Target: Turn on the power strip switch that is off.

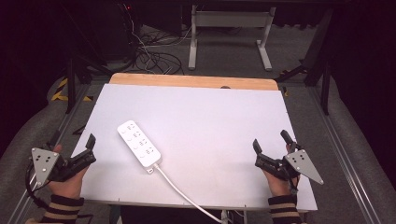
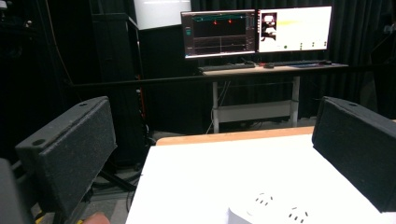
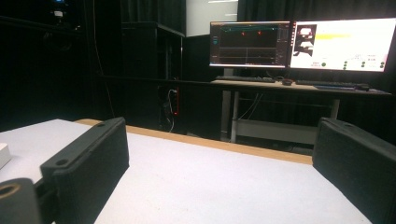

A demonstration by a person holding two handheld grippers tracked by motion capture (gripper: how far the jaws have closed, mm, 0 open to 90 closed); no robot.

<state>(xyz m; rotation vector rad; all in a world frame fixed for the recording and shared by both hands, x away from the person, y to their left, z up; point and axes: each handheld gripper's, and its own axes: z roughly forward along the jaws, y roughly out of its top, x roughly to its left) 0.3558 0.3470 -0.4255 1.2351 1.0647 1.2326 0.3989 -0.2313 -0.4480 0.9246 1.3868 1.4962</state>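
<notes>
1. On the desk [image 1: 210,107], left of centre, lies the white power strip [image 1: 138,143], cord trailing toward the near edge.
2. Left tongs [image 1: 89,148] gape, empty, just beside it.
3. Right tongs [image 1: 272,142] gape, empty, well apart.

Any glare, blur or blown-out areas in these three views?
High view: evenly lit, the white table bright yet the power strip readable, surroundings dark. Left gripper view: the near end of the power strip is soft and nearly washed into the table; the right monitor is overexposed. Right gripper view: the close jaws are soft and grainy; the right monitor is blown out.
</notes>
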